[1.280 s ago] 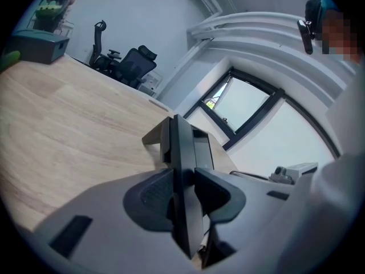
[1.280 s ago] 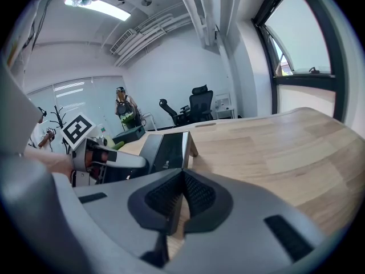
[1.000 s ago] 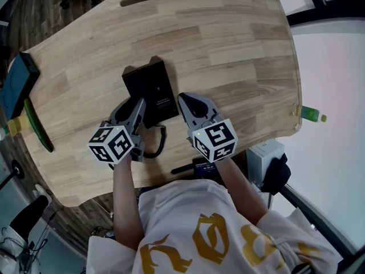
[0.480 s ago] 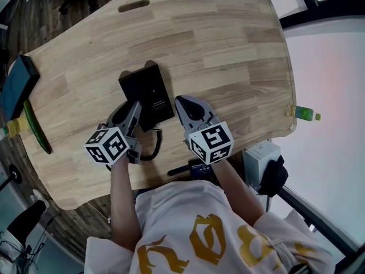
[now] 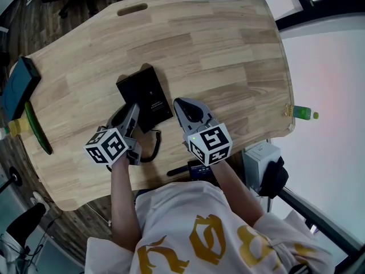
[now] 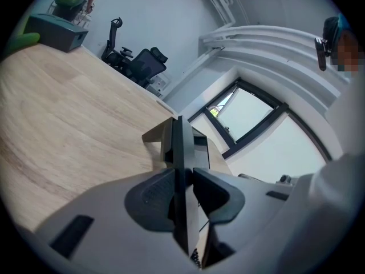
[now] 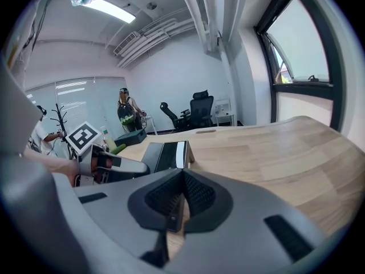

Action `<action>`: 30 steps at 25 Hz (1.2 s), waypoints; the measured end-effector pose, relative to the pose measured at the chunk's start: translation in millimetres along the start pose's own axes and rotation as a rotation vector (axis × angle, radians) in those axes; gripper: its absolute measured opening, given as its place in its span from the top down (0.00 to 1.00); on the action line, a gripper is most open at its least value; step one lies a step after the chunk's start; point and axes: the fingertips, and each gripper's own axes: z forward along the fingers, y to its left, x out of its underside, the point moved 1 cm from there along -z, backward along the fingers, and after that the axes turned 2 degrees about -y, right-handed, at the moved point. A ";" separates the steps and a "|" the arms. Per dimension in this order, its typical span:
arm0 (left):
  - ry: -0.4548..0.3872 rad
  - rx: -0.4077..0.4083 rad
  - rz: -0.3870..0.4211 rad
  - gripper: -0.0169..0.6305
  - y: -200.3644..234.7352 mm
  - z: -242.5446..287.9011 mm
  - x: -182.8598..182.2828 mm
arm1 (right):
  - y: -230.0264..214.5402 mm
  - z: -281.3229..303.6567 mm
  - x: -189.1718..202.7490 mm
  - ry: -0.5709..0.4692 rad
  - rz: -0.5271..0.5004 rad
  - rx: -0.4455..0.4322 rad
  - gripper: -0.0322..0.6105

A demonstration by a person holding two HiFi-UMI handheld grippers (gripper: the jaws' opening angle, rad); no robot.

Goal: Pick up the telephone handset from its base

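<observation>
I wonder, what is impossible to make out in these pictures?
In the head view:
Black flat telephone: label print too small.
Handset: covered by the left gripper, whose fingers have just been closing on a thin dark slab.
Green bottle by the wooden table: too small to tell where it rests.

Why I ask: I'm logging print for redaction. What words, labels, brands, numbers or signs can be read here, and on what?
No text here can be read and quoted.
telephone: a few lines of small white print on its black top, too small to read.
shirt: large gold lettering, partly cut off, not legible.
green bottle: label too small to read.
marker cubes: black-and-white square patterns only, no words.
</observation>
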 end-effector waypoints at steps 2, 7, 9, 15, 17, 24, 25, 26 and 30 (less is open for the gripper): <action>0.000 -0.004 0.005 0.81 -0.2 -0.5 0.0 | 1.4 -0.2 -0.2 -0.001 -0.002 -0.004 0.94; 0.002 -0.032 0.007 0.81 1.0 -2.1 0.6 | 4.3 -1.6 1.2 0.000 -0.006 -0.009 0.94; 0.010 -0.053 0.014 0.81 1.6 -3.2 0.8 | 4.4 -1.8 1.3 0.000 -0.007 -0.009 0.94; 0.024 -0.087 -0.002 0.81 1.9 -8.3 4.4 | 3.2 -4.9 0.9 -0.005 -0.008 -0.011 0.94; 0.026 -0.087 -0.004 0.81 2.7 -9.8 4.9 | 3.7 -5.2 1.2 -0.005 -0.008 -0.012 0.94; 0.031 -0.118 0.021 0.80 11.7 -13.0 6.9 | 3.9 -7.1 4.5 -0.001 0.000 -0.019 0.94; 0.031 -0.119 0.031 0.82 11.2 -13.3 7.3 | 3.9 -7.0 5.0 0.000 0.000 -0.020 0.94; 0.031 -0.118 0.037 0.82 10.6 -13.3 7.7 | 4.1 -6.9 5.5 0.001 0.001 -0.021 0.94; 0.036 -0.097 0.027 0.82 10.0 -11.7 7.7 | 6.1 -6.9 5.6 0.003 0.002 -0.026 0.94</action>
